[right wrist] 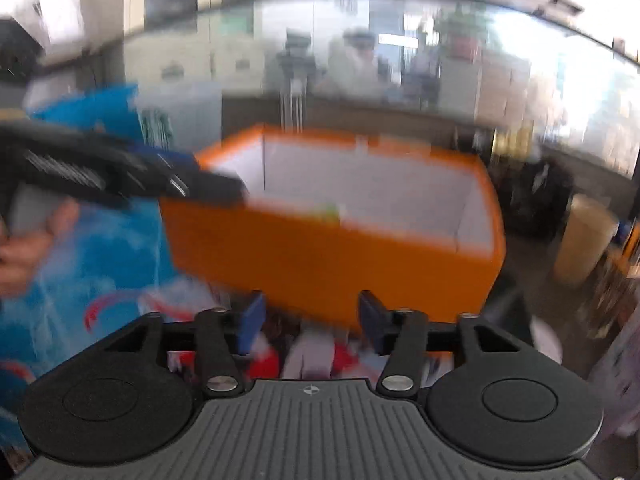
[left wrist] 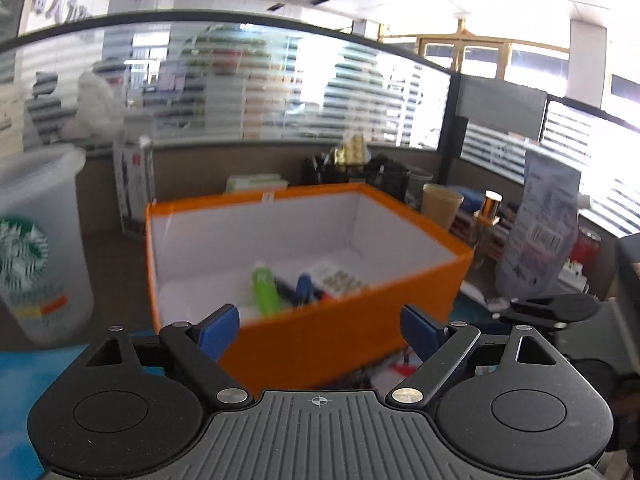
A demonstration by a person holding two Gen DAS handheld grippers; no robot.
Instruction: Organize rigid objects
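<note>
Orange box [left wrist: 320, 332]: matt outside, smooth white lining. Cup [left wrist: 38, 248], left: frosted translucent plastic. Gripper pads [left wrist: 218, 330]: blue, finely textured. Gripper housing [left wrist: 320, 432]: ribbed matt black plastic, with metal rivets.

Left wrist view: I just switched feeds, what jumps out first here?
The orange box fills the centre, white inside, with a green bottle, a blue item and a flat pack on its floor. A big pale cup with a green logo stands at the left edge. The left tongs are open and empty before the box.
</note>
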